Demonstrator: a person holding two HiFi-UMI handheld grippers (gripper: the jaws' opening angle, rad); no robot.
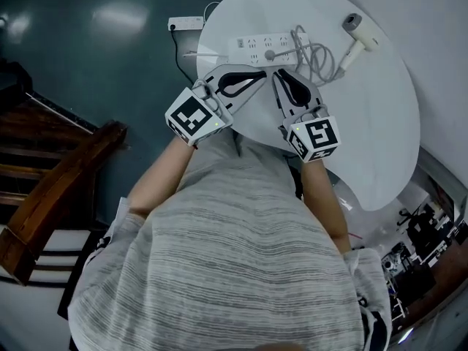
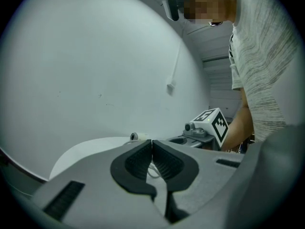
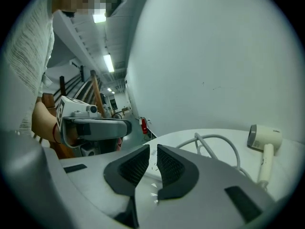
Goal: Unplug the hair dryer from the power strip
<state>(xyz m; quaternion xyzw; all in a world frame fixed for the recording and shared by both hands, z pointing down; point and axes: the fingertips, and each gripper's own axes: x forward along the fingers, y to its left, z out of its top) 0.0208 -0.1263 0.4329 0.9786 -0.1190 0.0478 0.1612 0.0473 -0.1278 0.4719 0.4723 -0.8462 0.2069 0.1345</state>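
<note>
A white power strip (image 1: pixel 263 49) lies at the far side of the round white table (image 1: pixel 365 123), with a plug (image 1: pixel 270 53) in it. Its grey cable (image 1: pixel 314 58) coils to the white hair dryer (image 1: pixel 360 36) at the far right. My left gripper (image 1: pixel 260 74) and right gripper (image 1: pixel 280 73) hover side by side just short of the strip, both shut and empty. The left gripper view shows my left gripper (image 2: pixel 151 141) with pads touching. In the right gripper view, my right gripper (image 3: pixel 153 148) leaves only a thin slit, past which lie the strip (image 3: pixel 153 170), cable (image 3: pixel 219 144) and dryer (image 3: pixel 263 140).
A white socket block (image 1: pixel 185 23) with a thin cord lies on the dark floor beyond the table. A wooden stair rail (image 1: pixel 58 181) runs at the left. Cluttered equipment (image 1: pixel 424 232) stands at the lower right. A red fire extinguisher (image 3: pixel 144 124) stands far off.
</note>
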